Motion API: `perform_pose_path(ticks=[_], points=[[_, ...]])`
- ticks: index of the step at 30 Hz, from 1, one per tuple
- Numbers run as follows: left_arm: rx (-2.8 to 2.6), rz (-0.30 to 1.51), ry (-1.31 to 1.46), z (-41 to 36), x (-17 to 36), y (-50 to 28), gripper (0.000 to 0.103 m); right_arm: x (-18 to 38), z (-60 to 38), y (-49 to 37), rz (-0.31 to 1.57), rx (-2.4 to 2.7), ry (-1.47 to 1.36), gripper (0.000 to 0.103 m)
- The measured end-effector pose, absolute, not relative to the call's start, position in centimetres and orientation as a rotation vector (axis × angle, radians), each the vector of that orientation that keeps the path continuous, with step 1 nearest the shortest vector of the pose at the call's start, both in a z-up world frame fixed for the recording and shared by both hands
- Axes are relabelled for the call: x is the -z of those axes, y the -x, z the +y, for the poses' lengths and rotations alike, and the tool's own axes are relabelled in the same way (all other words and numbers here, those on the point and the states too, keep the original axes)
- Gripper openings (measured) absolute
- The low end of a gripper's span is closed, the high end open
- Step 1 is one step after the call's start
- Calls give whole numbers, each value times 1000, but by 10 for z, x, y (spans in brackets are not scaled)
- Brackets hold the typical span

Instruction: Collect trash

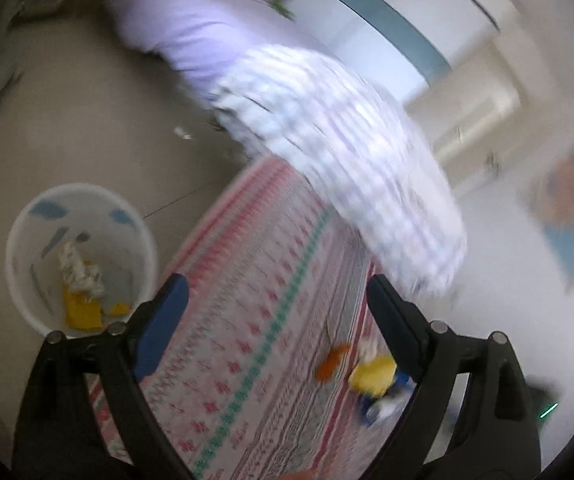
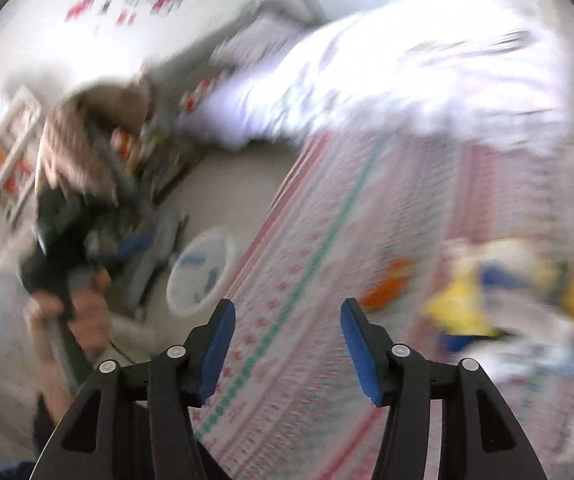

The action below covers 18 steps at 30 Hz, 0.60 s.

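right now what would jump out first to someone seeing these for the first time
The white bin on the floor beside the bed, already holding crumpled paper and yellow scraps. Then the bright trash pile left on the patterned bedsheet, yellow, blue and orange, to the right of the open, empty right gripper. A bunched pale quilt fills the far end of the bed.

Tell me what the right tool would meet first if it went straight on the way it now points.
Most likely the patterned bed cover: the right tool is open and empty, and only that cloth shows between its fingers. The trash pile lies off to the right, the white bin to the left. Blur makes depth uncertain.
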<state>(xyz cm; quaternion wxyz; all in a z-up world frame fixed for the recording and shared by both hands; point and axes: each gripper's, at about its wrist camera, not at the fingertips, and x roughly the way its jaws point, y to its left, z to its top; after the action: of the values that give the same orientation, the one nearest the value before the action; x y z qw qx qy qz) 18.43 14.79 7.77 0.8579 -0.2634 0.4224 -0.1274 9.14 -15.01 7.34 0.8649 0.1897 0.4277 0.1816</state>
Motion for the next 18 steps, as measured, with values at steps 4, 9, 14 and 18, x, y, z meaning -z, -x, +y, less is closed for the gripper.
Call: perform_pose_path(ticks=[4,9,14,18], points=[[371,897,363,75,-83,-166,90,-87,-239,-53,783,-216,-507,70],[546,864,145,-10,-81,-137,90,-50,-325,-37,798,32,-690,71],[628,849,10,-69,-69,-116,90,-24,-377,-30,864,265,-726,71],[644,904,-17,-98,-58,-115,90,-11,-393,-30,898,288,-770,71]])
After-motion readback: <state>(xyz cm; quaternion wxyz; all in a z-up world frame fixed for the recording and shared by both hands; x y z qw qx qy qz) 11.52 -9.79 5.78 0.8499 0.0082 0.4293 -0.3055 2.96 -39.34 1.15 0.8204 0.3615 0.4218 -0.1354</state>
